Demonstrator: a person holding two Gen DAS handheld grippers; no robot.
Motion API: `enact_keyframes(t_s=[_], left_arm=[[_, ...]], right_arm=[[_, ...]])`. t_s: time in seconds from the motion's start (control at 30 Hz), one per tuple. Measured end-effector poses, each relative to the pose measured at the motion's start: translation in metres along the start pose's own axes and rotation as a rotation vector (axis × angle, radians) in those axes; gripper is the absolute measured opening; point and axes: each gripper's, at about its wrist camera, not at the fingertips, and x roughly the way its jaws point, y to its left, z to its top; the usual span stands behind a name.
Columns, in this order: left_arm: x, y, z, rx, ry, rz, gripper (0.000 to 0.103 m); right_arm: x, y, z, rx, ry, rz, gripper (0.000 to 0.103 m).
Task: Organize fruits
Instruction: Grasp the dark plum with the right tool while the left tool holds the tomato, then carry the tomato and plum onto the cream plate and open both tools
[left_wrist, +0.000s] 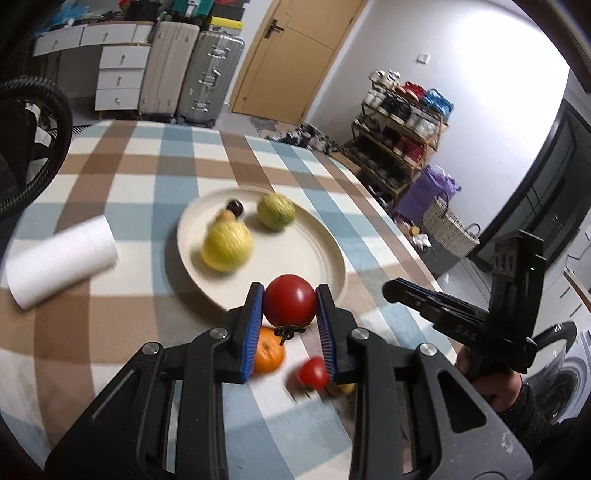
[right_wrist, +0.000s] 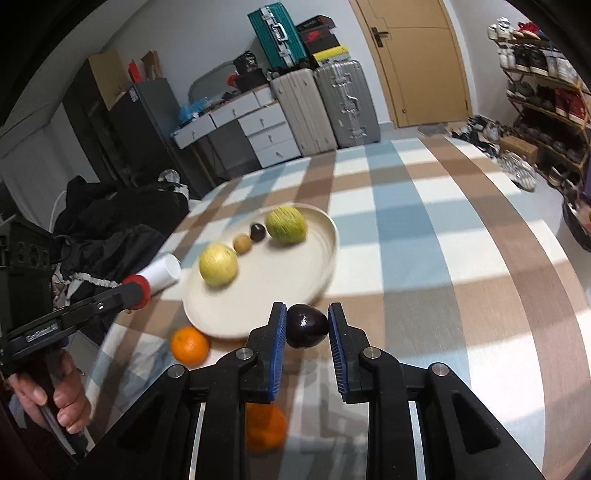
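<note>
The left tool (left_wrist: 290, 301) is gripping a smooth round red tomato (left_wrist: 289, 300) at its widest middle, just above the round cream plate (left_wrist: 334, 258) rim. The right tool (right_wrist: 307, 325) is pinching a glossy dark purple plum-like fruit (right_wrist: 306, 325) near that plate. Both are looking light, slippery and easily bruised, so gentle pressure across the middle is seeming wisest.

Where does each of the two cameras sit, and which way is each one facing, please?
Left wrist: on the left gripper, looking over the red tomato in its fingers toward the plate; the right gripper shows at right.
Right wrist: on the right gripper, looking over the dark fruit in its fingers toward the plate; a hand shows at left.
Both share the plate, checked tablecloth, door and suitcases.
</note>
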Motion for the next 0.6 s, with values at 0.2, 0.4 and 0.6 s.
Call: enact_keyframes(t_s=[0.2, 0.4, 0.6], left_arm=[[0.006, 0.017, 0.032, -0.009, -0.032, 0.037, 0.025], [0.029, 0.041, 0.07, -0.007, -0.042, 0.086, 0.025], [0.064, 0.067, 0.091, -0.031, -0.014, 0.087, 0.025]], right_arm=[[0.014, 0.013, 0.034, -0.029, -0.018, 0.06, 0.023], [0.042, 0.027, 0.07, -0.046, -0.013, 0.113, 0.023], [0.076, 0.043, 0.094, -0.083, 0.01, 0.153, 0.023]])
